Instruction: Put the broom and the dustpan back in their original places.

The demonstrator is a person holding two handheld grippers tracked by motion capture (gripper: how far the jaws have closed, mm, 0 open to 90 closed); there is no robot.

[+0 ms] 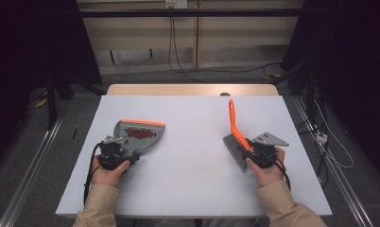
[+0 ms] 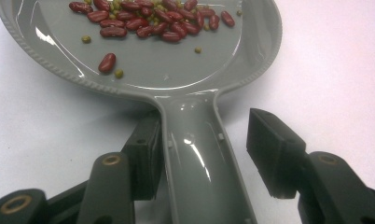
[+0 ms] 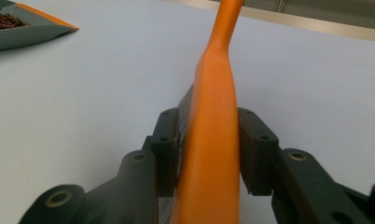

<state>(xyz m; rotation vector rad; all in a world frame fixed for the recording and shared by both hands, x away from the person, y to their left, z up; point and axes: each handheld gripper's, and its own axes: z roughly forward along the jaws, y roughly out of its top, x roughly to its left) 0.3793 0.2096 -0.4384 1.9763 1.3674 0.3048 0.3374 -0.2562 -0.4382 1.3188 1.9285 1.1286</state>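
Observation:
A grey dustpan (image 1: pixel 142 137) with an orange front lip lies on the white table (image 1: pixel 193 184), left of centre, with red beans (image 2: pixel 143 23) and a few small green ones in its pan. Its grey handle (image 2: pixel 199 163) runs between the jaws of my left gripper (image 2: pixel 204 135). The left pad is against it and the right pad stands clearly off, so this gripper is open. An orange-handled brush (image 1: pixel 234 120) with grey bristles rests at the right. My right gripper (image 3: pixel 209 121) straddles its blurred handle (image 3: pixel 213 154), pads close on both sides with a thin gap, open.
The table's far edge shows a wooden strip (image 1: pixel 193 90). Cables (image 1: pixel 178 61) hang and trail on the floor behind the table. A cable also runs down from each gripper past the person's beige sleeves (image 1: pixel 100 208) at the near edge.

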